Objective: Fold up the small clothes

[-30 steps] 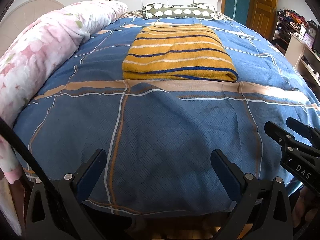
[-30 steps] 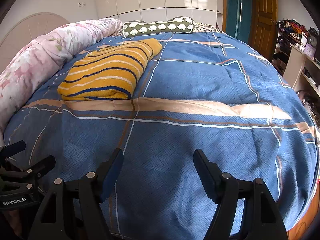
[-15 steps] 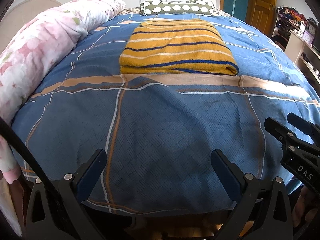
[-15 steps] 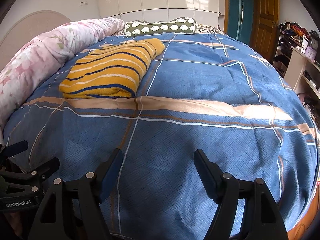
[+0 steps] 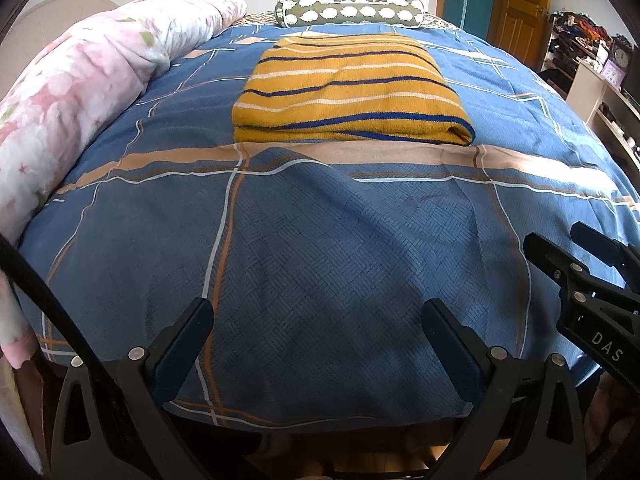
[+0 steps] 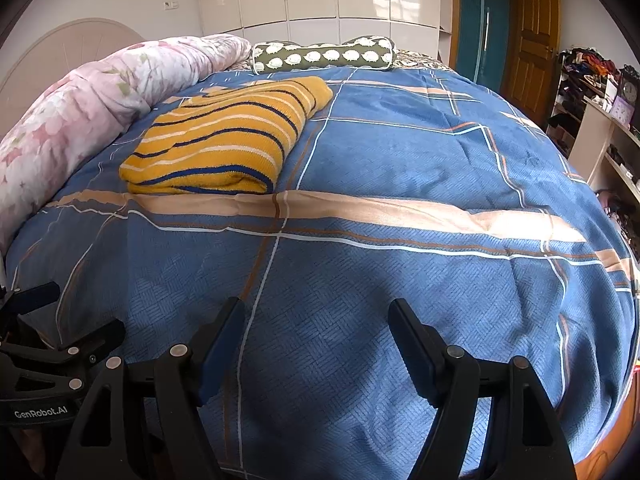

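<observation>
A mustard-yellow knitted garment with blue and white stripes (image 5: pixel 352 92) lay folded into a thick rectangle in the upper middle of the left wrist view and in the upper left of the right wrist view, resting on a blue quilted bedspread with tan and white lines (image 5: pixel 320 260), its near folded edge just above a tan band. A pink floral rolled duvet (image 5: pixel 80 92) curved along the left of both frames, and a green bolster pillow with white sheep print (image 6: pixel 324 56) sat at the top. The left gripper (image 5: pixel 318 326) stood at the bottom of its frame with its fingers wide apart and nothing between them; the right gripper (image 6: pixel 316 326) likewise had its fingers spread and empty, well short of the garment. The knit looked soft, light and limp, likely to sag and slide open if lifted by one point. It seemed best taken at the two near corners of the folded edge, pinching all layers together, since the rounded fold at the lower right looked bulky and might slip out of a shallow grip.
</observation>
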Demonstrator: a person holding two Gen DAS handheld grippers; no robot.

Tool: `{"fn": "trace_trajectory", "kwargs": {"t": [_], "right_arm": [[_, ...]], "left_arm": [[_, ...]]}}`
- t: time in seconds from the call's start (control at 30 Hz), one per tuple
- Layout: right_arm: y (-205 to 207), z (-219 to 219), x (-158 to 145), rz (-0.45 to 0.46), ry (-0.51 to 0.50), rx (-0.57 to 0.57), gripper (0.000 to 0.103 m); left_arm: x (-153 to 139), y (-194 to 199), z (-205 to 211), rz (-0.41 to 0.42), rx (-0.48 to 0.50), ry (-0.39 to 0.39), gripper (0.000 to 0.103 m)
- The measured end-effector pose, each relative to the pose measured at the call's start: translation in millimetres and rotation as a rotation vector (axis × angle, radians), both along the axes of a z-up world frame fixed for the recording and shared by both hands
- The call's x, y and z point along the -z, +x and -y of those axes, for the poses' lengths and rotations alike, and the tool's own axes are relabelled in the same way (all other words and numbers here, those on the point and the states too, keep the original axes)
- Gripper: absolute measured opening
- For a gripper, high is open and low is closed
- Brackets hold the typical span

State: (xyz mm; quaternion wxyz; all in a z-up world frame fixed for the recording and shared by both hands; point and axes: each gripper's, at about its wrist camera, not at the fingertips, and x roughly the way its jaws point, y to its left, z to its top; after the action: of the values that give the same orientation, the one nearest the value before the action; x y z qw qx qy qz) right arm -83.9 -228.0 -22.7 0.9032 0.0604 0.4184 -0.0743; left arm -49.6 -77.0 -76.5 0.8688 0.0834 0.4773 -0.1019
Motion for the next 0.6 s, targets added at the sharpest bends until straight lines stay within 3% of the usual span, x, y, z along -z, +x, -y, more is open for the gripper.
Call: {"fn": "trace_trajectory", "kwargs": {"t": [0.6], "right_arm": [[-2.4,-2.1,-1.7,0.031,-0.004,0.001,0.081]], "left_arm": [[1.3,0.4,-1.0,-0.007,0.008,-0.016,0.103]]}}
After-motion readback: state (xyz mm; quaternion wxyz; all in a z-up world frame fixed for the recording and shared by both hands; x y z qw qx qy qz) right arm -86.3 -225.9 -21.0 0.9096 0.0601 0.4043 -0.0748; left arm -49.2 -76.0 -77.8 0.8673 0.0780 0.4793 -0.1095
